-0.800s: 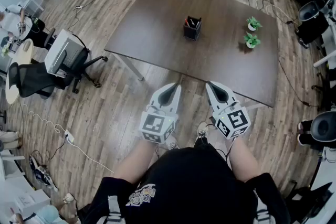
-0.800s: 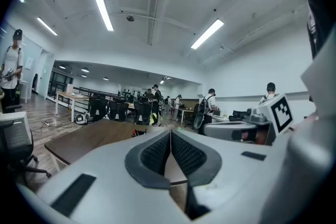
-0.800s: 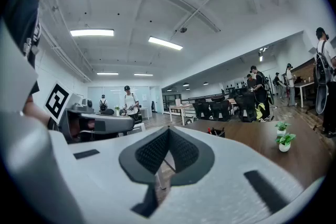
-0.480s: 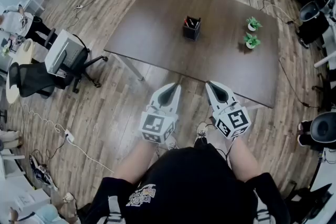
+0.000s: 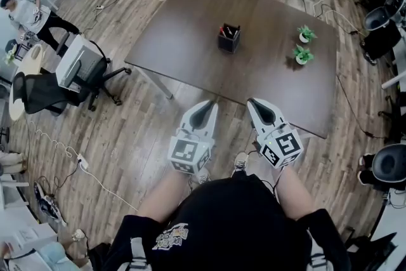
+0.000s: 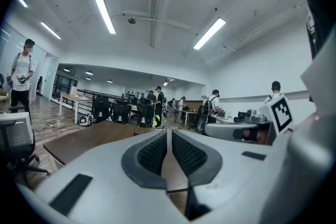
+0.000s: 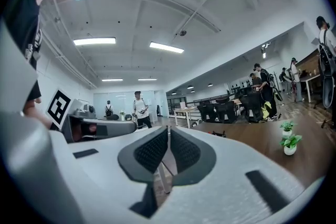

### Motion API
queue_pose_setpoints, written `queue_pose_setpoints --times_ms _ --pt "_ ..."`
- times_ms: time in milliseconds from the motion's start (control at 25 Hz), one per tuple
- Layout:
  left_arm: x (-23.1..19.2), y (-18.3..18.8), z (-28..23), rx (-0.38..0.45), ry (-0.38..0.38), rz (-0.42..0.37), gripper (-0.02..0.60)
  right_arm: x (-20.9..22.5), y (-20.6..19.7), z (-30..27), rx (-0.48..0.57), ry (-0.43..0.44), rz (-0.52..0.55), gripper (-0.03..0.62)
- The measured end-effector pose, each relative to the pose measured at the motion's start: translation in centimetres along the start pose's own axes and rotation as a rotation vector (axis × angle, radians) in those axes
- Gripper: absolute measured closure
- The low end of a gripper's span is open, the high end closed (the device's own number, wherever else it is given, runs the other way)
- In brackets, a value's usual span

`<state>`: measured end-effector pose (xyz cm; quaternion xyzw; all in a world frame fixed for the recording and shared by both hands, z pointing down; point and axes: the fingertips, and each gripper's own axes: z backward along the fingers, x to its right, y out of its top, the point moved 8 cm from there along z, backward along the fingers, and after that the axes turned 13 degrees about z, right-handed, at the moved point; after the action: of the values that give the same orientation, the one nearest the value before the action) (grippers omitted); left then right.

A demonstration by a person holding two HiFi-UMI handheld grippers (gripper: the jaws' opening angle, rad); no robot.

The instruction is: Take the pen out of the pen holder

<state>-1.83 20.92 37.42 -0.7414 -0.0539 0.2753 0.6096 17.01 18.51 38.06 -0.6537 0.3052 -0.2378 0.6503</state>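
Well ahead of both jaws, the pen (image 5: pixel 224 29) stands in its holder (image 5: pixel 229 40) on the table (image 5: pixel 184 41).
Left gripper (image 5: pixel 207 105) and right gripper (image 5: pixel 254 102) hang side by side, short of the table's near edge, each with jaws pressed together on nothing.

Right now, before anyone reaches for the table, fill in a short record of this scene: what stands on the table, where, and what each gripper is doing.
Surface: dark wooden table
Pen holder: black, upright, near the table's middle
Pens: standing in the holder, none taken out yet
Other items: two small potted plants, to the right of the holder, side by side
Left gripper: jaws together, empty, held short of the table's near edge
Right gripper: jaws together, empty, beside the left one
Contact with holder: none
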Motion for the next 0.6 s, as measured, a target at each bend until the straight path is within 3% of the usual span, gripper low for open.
queue_pose_setpoints --times_ms 200,320,600 --pt "1.3 -0.4 -2.1 0.003 0.017 -0.009 0.561 2.7 -0.3 0.3 0.013 0.021 -0.001 0.557" --pt "2.3 -0.5 -3.5 0.006 0.022 -0.011 0.492 4.6 -0.5 0.5 0.022 0.039 -0.006 0.542" --pt "4.3 -0.8 -5.9 0.016 0.054 -0.015 0.395 7.9 -1.1 1.2 0.041 0.093 -0.009 0.482"
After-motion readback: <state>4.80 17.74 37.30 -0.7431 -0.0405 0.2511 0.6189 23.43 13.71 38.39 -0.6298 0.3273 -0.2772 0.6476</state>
